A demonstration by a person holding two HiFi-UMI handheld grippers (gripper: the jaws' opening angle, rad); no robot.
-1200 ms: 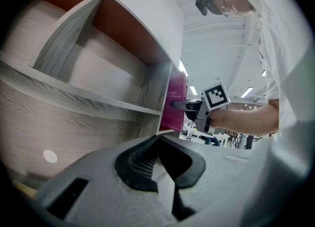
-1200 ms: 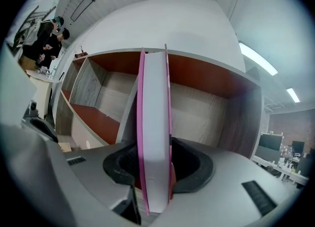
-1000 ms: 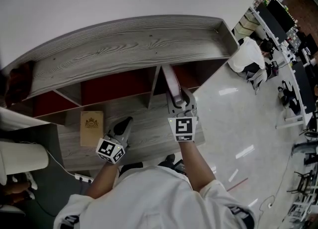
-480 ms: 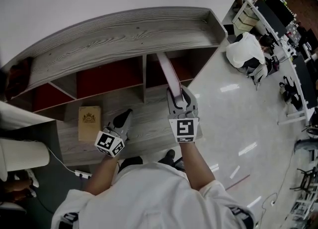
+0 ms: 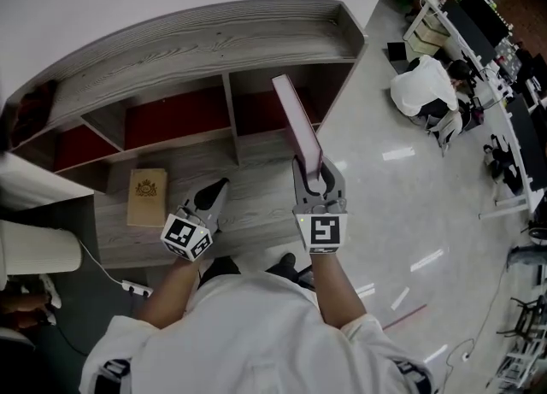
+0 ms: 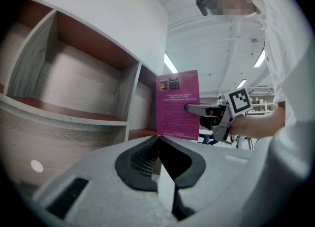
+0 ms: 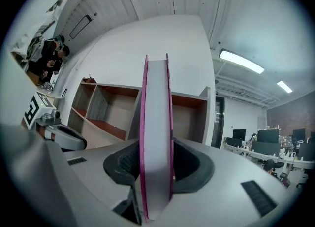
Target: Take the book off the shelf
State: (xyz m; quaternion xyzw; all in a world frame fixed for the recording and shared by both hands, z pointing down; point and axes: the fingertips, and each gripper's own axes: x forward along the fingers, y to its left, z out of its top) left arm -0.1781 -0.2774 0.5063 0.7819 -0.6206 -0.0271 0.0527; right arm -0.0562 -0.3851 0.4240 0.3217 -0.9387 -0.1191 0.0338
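A thin magenta book (image 5: 297, 130) stands on edge in the air in front of the grey wood-grain shelf (image 5: 197, 46), outside its right compartment. My right gripper (image 5: 313, 177) is shut on the book's near edge; in the right gripper view the book (image 7: 156, 122) fills the gap between the dark pads (image 7: 194, 164). In the left gripper view, the book's back cover (image 6: 178, 104) shows with the right gripper (image 6: 197, 108) clamped on it. My left gripper (image 5: 220, 187) hovers to the left over the lower shelf board, its jaws (image 6: 160, 145) shut with nothing between them.
A tan book with a crest (image 5: 147, 197) lies flat on the lower board at the left. The shelf compartments have red-brown backs. Glossy white floor (image 5: 402, 179) spreads to the right, with desks and seated people (image 5: 461, 59) beyond. A power strip (image 5: 132, 288) lies by the shelf's foot.
The magenta book has come out of the right compartment toward me, with the right gripper still clamped on it. Both grippers have drawn back from the shelf; the left one stays shut.
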